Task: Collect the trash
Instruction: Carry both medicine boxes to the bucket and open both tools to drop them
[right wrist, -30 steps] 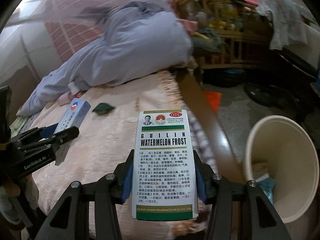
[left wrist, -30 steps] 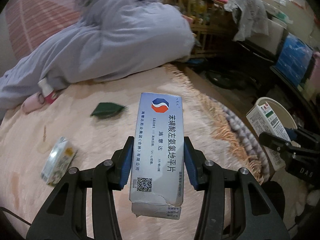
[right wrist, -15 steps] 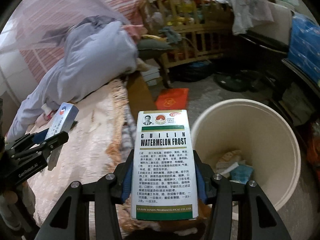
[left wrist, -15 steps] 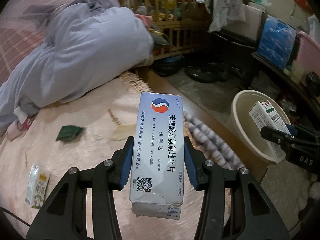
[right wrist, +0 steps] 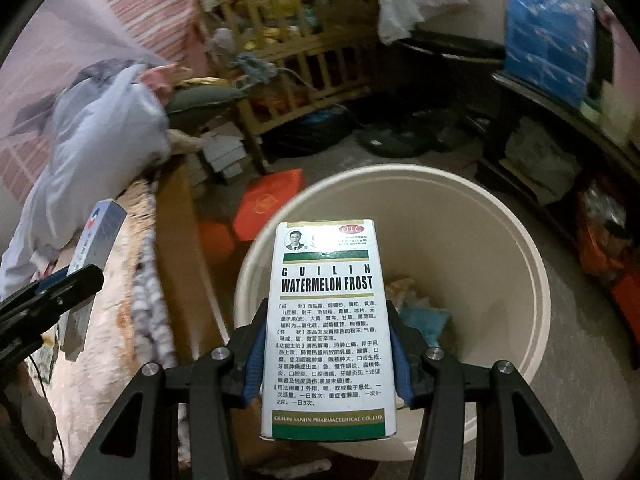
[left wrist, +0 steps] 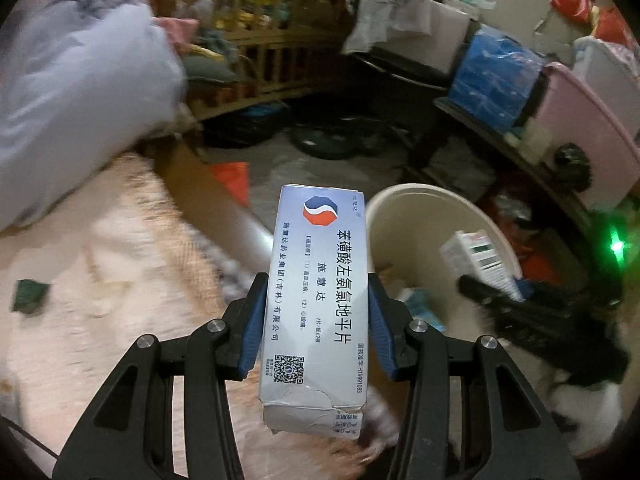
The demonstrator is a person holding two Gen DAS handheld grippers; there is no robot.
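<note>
My right gripper [right wrist: 326,344], clamped on the Watermelon Frost box [right wrist: 328,328], hangs over the bin [right wrist: 532,276], release seemingly next; left gripper [left wrist: 314,330] clamps the blue box [left wrist: 316,300] beside it.

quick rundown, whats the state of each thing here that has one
left tongs: shut on the blue box
blue box: held, bottom end torn
right tongs: shut on the watermelon frost box
watermelon frost box: held above the bin
bin: open, some trash inside
</note>
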